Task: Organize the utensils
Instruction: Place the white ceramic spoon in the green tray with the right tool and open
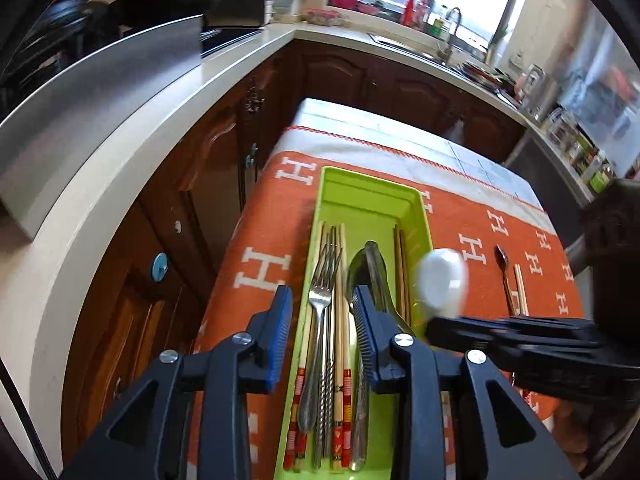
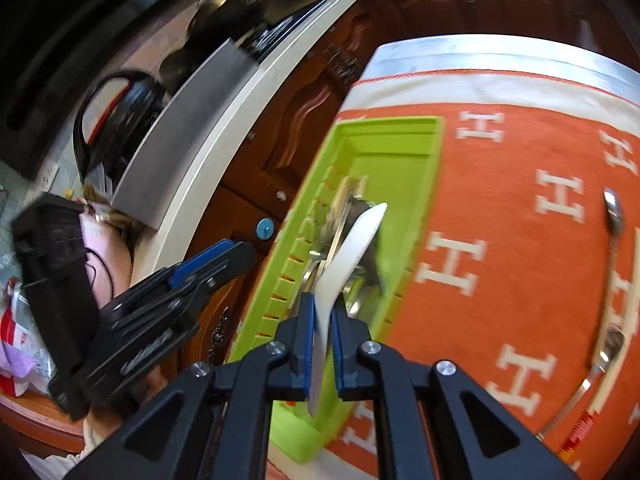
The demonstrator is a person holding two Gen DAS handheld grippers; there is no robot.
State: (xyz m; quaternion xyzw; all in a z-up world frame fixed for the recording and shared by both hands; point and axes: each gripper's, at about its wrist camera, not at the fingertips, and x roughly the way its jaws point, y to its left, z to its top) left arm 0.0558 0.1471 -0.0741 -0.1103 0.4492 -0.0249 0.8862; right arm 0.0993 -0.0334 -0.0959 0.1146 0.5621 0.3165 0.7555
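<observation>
A lime-green utensil tray (image 1: 416, 208) (image 2: 432, 168) lies on the orange cloth. It holds forks (image 1: 322, 292), chopsticks (image 1: 340, 320) and dark metal spoons (image 1: 370, 268). My right gripper (image 2: 322, 312) is shut on the handle of a white ceramic spoon (image 2: 352, 244) and holds it above the tray's right side; the spoon's bowl (image 1: 442, 280) shows blurred in the left wrist view, with the right gripper (image 1: 520, 336) behind it. My left gripper (image 1: 322, 308) is open and empty just above the tray's near end; it also shows in the right wrist view (image 2: 224, 256).
A small metal spoon (image 1: 505, 276) (image 2: 614, 216) and a chopstick (image 1: 520, 290) lie on the cloth (image 1: 260, 240) right of the tray. Wooden cabinets (image 1: 208, 160) and a white countertop (image 1: 120, 168) run along the left. A sink (image 1: 412, 46) is at the back.
</observation>
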